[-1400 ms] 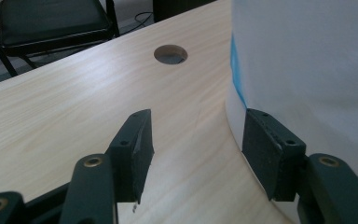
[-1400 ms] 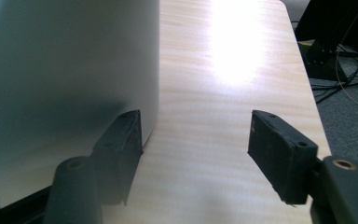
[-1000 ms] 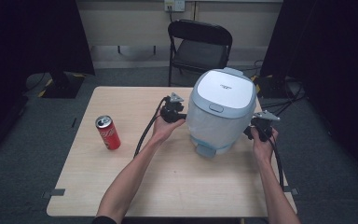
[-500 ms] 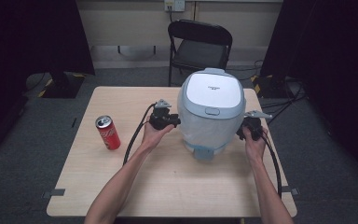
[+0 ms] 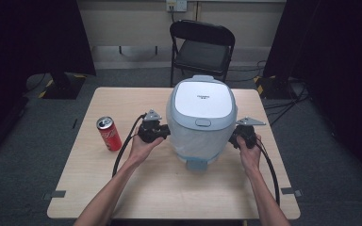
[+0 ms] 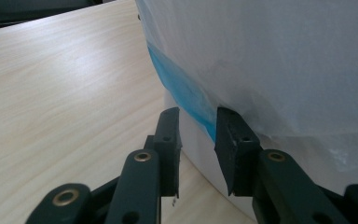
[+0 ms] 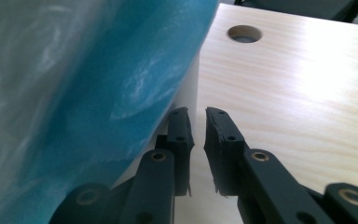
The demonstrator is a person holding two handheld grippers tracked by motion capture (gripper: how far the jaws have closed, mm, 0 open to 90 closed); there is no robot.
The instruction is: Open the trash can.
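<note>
a large white and pale blue plastic rice cooker (image 5: pixel 201 120) with a film wrap is sitting at the centre of the light wooden table (image 5: pixel 89 188), in the middle of the high view. the left gripper (image 5: pixel 162 133) is pressing against its left side, its jaws having just been closing to a narrow gap with nothing visibly between them. the right gripper (image 5: pixel 234 139) is lying at the cooker's right side, jaws drawn nearly together and empty. a red soda can (image 5: pixel 109 133) is standing left of centre.
</note>
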